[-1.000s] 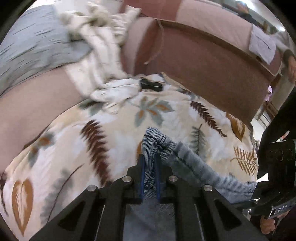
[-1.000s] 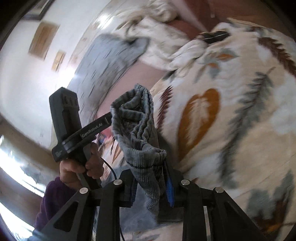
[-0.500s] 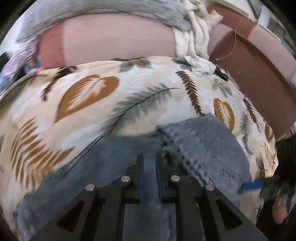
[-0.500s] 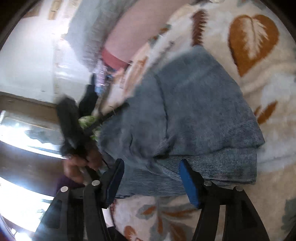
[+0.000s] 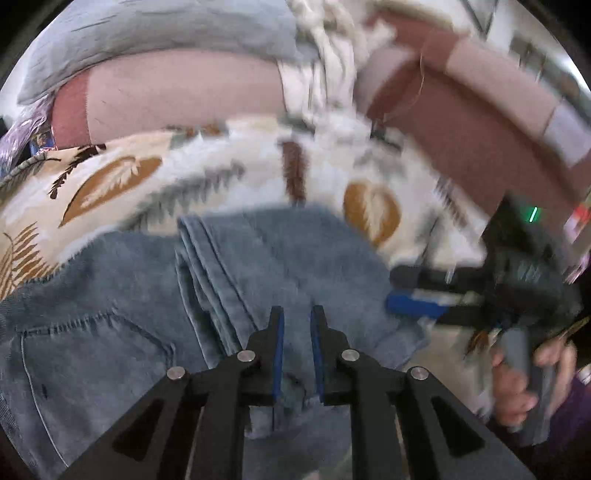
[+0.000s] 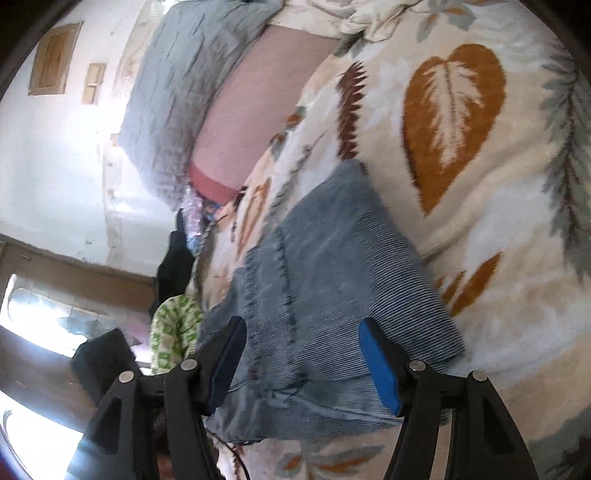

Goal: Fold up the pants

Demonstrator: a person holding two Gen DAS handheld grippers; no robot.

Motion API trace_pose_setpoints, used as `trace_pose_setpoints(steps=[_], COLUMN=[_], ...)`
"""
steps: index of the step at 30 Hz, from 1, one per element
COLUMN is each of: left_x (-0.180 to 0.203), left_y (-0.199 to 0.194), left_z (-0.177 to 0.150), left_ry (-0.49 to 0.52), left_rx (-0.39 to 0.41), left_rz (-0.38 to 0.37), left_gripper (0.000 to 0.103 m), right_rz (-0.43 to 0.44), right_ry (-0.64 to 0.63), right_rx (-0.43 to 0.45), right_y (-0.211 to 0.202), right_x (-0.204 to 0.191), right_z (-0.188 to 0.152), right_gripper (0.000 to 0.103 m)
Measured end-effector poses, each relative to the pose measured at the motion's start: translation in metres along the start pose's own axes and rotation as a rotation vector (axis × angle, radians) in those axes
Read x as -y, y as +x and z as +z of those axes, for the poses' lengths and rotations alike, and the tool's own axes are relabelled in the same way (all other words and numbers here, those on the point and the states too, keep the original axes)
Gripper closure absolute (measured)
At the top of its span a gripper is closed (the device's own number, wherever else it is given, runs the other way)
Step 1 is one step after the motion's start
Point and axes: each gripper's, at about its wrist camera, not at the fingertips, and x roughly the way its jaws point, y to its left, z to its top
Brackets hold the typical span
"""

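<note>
The blue-grey denim pants (image 5: 295, 258) lie folded over on a leaf-patterned blanket (image 5: 221, 177), with a back pocket at lower left. My left gripper (image 5: 296, 314) is shut on a fold of the pants close to the blanket. In the right wrist view the pants (image 6: 332, 258) spread flat under my right gripper (image 6: 301, 326), whose jaws stand wide apart over the ribbed edge without pressing it. The right gripper's blue pad (image 5: 413, 304) and the person's hand (image 5: 517, 380) show at the right of the left wrist view.
The blanket (image 6: 480, 184) covers a pink and maroon sofa (image 5: 184, 92). A grey cloth (image 5: 147, 29) and a crumpled white cloth (image 5: 321, 55) lie on the backrest. A green-and-white patterned cloth (image 6: 173, 332) and a dark item (image 6: 177, 266) sit past the blanket's edge.
Both grippers came down with the lifted pants, which now lie folded on the blanket. The right gripper opened and let go of the bunched fabric. The left kept its grip.
</note>
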Motion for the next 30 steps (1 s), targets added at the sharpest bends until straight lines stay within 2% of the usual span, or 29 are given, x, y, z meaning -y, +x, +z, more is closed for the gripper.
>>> trace_pose_setpoints(steps=[4, 7, 9, 11, 13, 15, 16, 17, 18, 19, 20, 21, 23, 24, 28, 30], left_x=[0.003, 0.001, 0.003, 0.006, 0.011, 0.014, 0.013, 0.011, 0.007, 0.005, 0.004, 0.004, 0.004, 0.003, -0.018, -0.025], left_y=[0.018, 0.016, 0.000, -0.020, -0.046, -0.080, -0.093, -0.108, -0.121, -0.131, -0.140, -0.146, -0.152, -0.155, -0.171, -0.181], left_z=[-0.019, -0.030, -0.035, -0.045, -0.056, -0.076, -0.084, -0.095, -0.109, -0.121, -0.134, -0.142, -0.147, -0.148, -0.159, -0.171], left_ry=[-0.012, -0.054, -0.088, -0.122, -0.143, -0.189, -0.227, -0.286, -0.369, -0.434, -0.464, -0.451, -0.408, -0.405, -0.537, -0.582], left_rx=[-0.084, -0.055, 0.020, 0.113, 0.243, 0.409, 0.465, 0.521, 0.569, 0.613, 0.657, 0.679, 0.691, 0.686, 0.657, 0.670], left_rz=[0.033, 0.038, 0.064, 0.088, 0.169, 0.269, 0.305, 0.358, 0.426, 0.469, 0.487, 0.533, 0.650, 0.677, 0.690, 0.724], left_gripper=[0.089, 0.089, 0.089, 0.089, 0.089, 0.088, 0.076, 0.053, 0.043, 0.038, 0.038, 0.038, 0.037, 0.037, 0.026, 0.025], right_rz=[-0.039, -0.078, -0.104, -0.108, -0.101, -0.096, -0.103, -0.110, -0.115, -0.117, -0.117, -0.114, -0.109, -0.114, -0.155, -0.164], right_ry=[0.058, 0.015, -0.023, -0.075, -0.136, -0.212, -0.249, -0.272, -0.295, -0.311, -0.318, -0.326, -0.355, -0.380, -0.559, -0.630], right_rx=[-0.045, -0.055, -0.050, -0.009, 0.036, 0.081, 0.106, 0.118, 0.126, 0.129, 0.124, 0.115, 0.108, 0.112, 0.101, 0.061], right_y=[0.012, 0.015, 0.015, 0.008, 0.002, -0.005, -0.007, -0.008, -0.007, -0.005, -0.002, 0.001, 0.007, 0.010, 0.024, 0.030], right_x=[0.016, 0.010, 0.002, -0.009, -0.022, -0.036, -0.043, -0.048, -0.054, -0.059, -0.062, -0.066, -0.076, -0.082, -0.109, -0.116], right_z=[0.000, -0.001, -0.002, -0.004, -0.006, -0.011, -0.014, -0.016, -0.019, -0.023, -0.026, -0.030, -0.039, -0.045, -0.071, -0.081], right_gripper=[0.037, 0.037, 0.037, 0.037, 0.037, 0.037, 0.037, 0.037, 0.037, 0.037, 0.037, 0.037, 0.036, 0.036, 0.037, 0.037])
